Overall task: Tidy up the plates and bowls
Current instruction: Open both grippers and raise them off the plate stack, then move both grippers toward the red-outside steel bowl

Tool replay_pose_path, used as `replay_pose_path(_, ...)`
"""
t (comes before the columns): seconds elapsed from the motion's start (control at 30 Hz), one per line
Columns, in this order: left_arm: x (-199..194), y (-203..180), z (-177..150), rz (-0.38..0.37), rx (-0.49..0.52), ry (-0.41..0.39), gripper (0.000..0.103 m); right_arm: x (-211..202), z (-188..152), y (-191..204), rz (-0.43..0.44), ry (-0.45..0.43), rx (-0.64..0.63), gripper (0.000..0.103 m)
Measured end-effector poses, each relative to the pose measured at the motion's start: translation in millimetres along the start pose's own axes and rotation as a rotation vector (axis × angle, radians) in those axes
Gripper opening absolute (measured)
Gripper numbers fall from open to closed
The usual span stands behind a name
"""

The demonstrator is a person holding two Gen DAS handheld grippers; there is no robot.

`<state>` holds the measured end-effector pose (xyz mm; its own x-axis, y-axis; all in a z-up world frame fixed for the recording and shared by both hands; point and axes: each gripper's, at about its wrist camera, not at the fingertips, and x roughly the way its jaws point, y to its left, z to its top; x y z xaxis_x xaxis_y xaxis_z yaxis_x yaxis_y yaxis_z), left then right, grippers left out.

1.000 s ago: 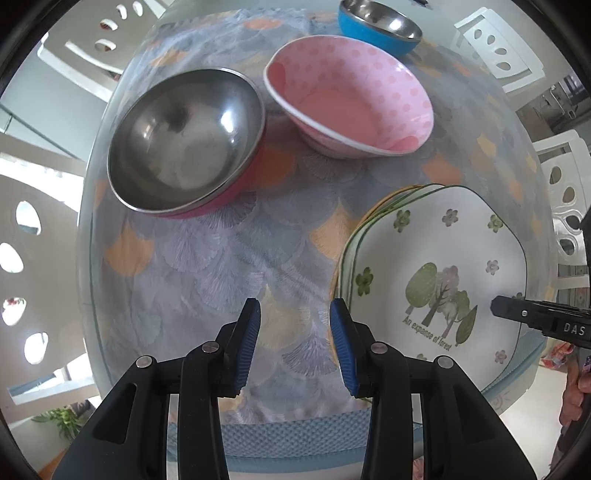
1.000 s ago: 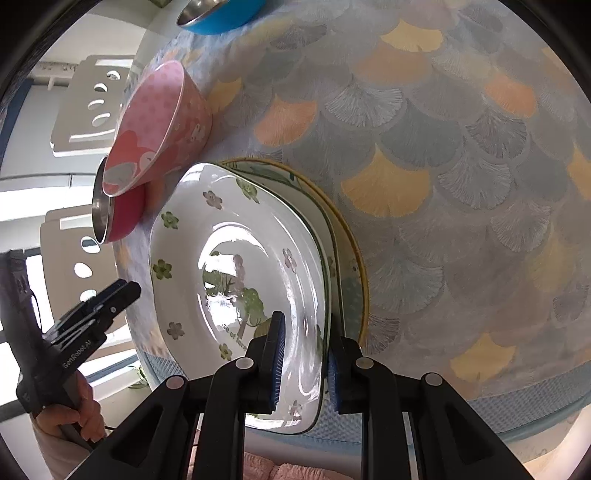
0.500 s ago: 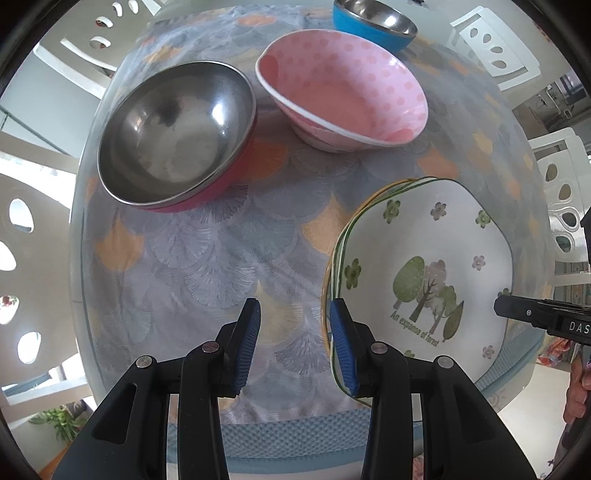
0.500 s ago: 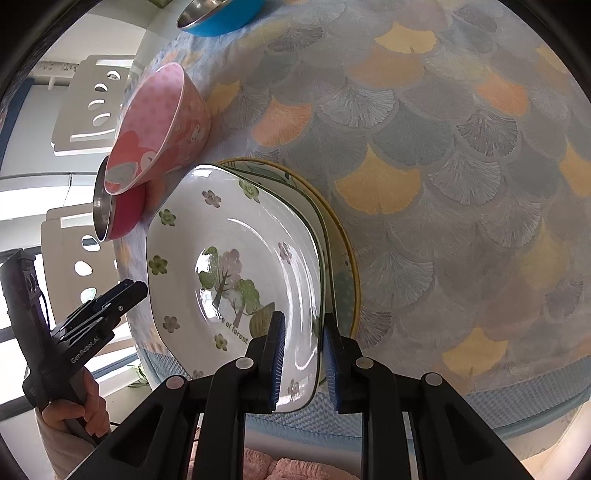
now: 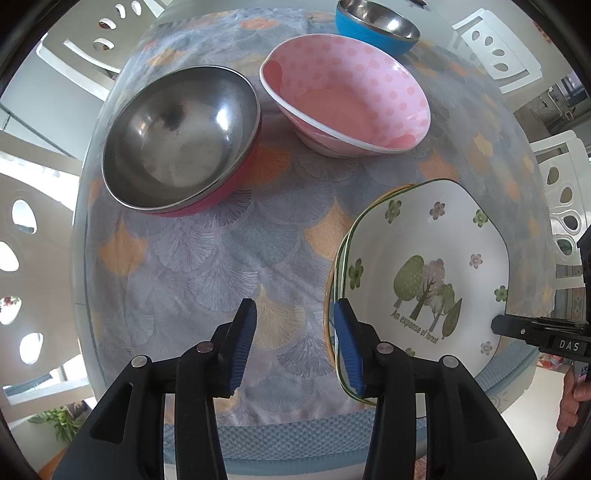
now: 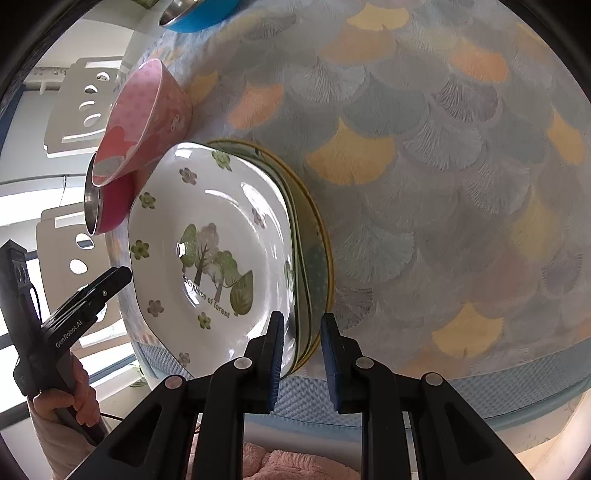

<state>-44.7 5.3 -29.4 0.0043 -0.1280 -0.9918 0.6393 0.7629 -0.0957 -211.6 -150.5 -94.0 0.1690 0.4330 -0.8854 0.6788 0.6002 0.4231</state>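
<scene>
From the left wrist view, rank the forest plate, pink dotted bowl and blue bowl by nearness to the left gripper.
1. forest plate, right beside the left gripper.
2. pink dotted bowl, farther back, center.
3. blue bowl, at the table's far edge.

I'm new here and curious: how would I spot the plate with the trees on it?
On the fan-patterned tablecloth, find the plate stack at the near edge. The tree plate is the top one: white, with small flowers and painted trees, unlike the yellow-rimmed plate beneath it.
</scene>
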Motion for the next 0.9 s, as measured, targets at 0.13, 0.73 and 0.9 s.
replay_pose_path(0.13,4.8,3.0,-0.3,0.044,-0.010,0.029,0.044,-0.7,0.9,-1.4,-0.003,0.002,-0.005,0.020)
replay_pose_path(0.73,-43.4,97.4,18.1,0.019,-0.210,-0.059,0.061,-78.0,47.8,21.1,0.020,-0.130,-0.072,0.024)
replay_pose_path(0.9,-59.5,133.8,32.6,0.027,-0.316,-0.086,0.062,-111.4,66.9,51.5,0.015,-0.199,-0.151,0.045)
